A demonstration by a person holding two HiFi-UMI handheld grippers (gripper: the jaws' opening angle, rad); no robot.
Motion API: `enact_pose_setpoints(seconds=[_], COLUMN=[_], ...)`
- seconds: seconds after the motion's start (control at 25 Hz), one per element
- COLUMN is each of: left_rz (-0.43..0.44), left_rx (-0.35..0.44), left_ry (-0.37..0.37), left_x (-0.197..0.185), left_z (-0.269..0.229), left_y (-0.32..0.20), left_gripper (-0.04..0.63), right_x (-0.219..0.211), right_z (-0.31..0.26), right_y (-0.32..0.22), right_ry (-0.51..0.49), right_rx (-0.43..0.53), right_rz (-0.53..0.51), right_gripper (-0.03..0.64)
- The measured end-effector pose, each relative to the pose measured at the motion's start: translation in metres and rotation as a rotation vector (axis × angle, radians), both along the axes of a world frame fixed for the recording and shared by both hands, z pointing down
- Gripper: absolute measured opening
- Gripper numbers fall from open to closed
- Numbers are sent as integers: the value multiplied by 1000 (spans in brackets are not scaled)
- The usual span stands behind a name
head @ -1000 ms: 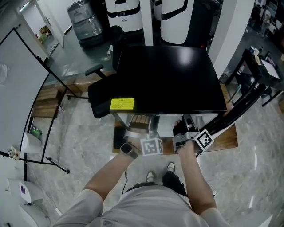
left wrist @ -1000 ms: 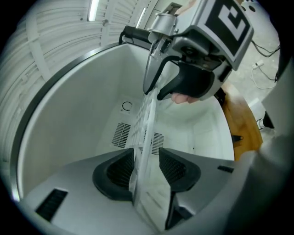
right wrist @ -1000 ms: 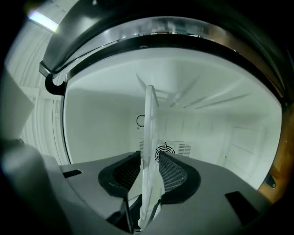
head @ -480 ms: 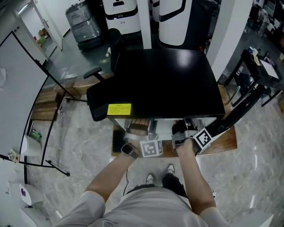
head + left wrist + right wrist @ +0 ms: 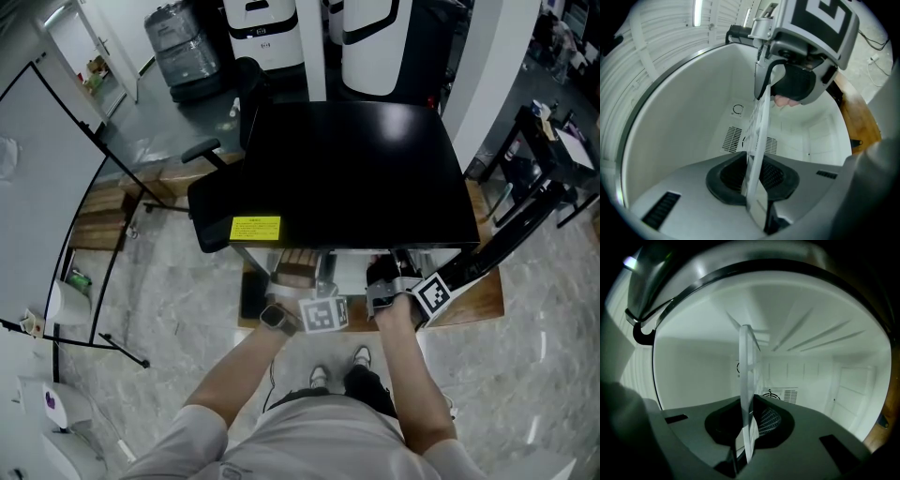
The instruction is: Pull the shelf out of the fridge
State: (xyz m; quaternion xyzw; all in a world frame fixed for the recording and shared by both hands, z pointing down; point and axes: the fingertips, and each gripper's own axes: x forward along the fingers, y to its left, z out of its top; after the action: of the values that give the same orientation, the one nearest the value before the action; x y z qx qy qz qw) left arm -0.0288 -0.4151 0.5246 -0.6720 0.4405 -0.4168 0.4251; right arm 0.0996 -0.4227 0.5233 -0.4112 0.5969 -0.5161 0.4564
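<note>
Left gripper view shows the shelf (image 5: 757,140) edge-on, seated in the slot of the left gripper (image 5: 757,206). The jaws have just been closing and now clamp the shelf's front edge, with the thin white panel between the pads. Right gripper view shows the same condition: the right gripper (image 5: 745,446) is clamped on that edge, and the panel runs forward from its jaws into the white cavity.

Location of the shelf: inside the fridge (image 5: 356,169), below its black top. Its front edge is at the opening and its body reaches towards the rear wall vent (image 5: 733,138). In the head view the top hides most of the shelf.

Governing relation: the front edge runs side to side, from one gripper to the other. The left gripper view shows the right gripper at the far end of that edge. The shelf's depth lies straight ahead of both claws, away from the person. Neither hand is nearer, as both are already on the edge.

Judgement: the withdrawal direction is straight back towards the person, along the shelf's depth. Both hands should travel together so that the panel does not skew in its side rails.
</note>
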Motion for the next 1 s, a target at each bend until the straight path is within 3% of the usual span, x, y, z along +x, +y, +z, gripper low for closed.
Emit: enact_pose_setpoints(seconds=[1.0], left_rz=[32], left_rx=[-8], left_ry=[26], left_x=[1], left_z=[1], left_y=[58], left_gripper=[52], right_x=[1], right_z=[1], right_y=[57], right_ry=[9], right_rx=[5], right_rz=[2], right_gripper=[43])
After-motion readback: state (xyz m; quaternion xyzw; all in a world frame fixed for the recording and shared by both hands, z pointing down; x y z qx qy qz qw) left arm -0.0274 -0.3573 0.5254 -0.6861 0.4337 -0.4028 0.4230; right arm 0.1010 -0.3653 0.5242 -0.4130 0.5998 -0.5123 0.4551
